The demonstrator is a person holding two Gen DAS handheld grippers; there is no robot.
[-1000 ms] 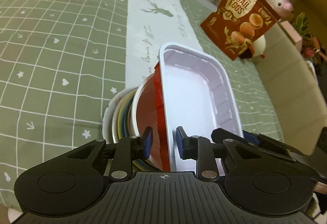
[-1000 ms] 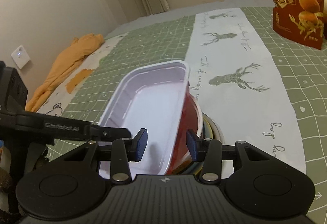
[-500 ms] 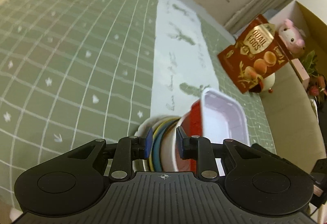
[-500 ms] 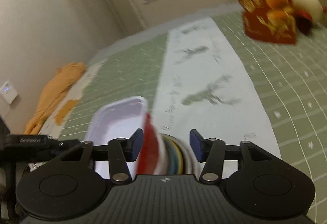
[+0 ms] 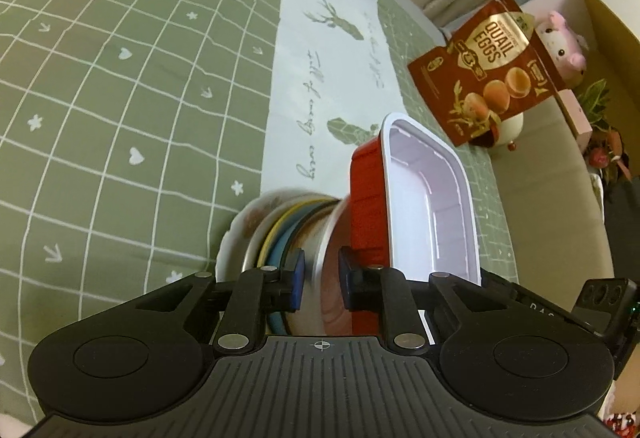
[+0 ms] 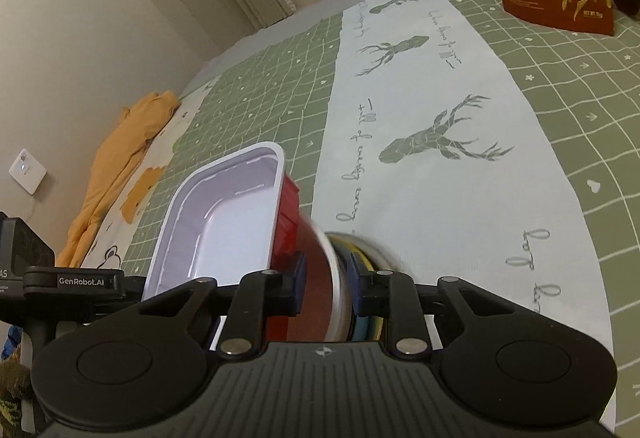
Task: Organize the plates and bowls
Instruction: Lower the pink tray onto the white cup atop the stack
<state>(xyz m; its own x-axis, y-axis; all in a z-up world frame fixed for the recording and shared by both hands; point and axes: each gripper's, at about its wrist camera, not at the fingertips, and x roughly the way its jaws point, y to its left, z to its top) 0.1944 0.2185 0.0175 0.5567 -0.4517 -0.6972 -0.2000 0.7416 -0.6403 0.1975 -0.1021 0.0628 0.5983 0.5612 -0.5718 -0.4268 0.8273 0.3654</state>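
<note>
A stack of plates and bowls (image 5: 280, 226) is held between both grippers above the green checked tablecloth (image 5: 120, 78). On top sits a red rectangular tray with a white inside (image 5: 424, 198), over a white-rimmed bowl (image 5: 324, 262) and yellow, blue and white plates. My left gripper (image 5: 320, 278) is shut on the stack's rim from one side. My right gripper (image 6: 326, 278) is shut on the opposite rim, with the tray (image 6: 228, 222) to its left and the plates (image 6: 360, 250) to its right.
A white runner with deer prints (image 6: 420, 118) crosses the cloth. A brown quail eggs bag (image 5: 488, 66) stands at the far side, with a pink plush toy (image 5: 560, 38) behind it. An orange cloth (image 6: 120, 158) lies at the far left edge.
The stack has gone from lying on the cloth to hanging above it. Both grippers have narrowed onto its rim, the right one clearly, and both views have swung and tilted.
</note>
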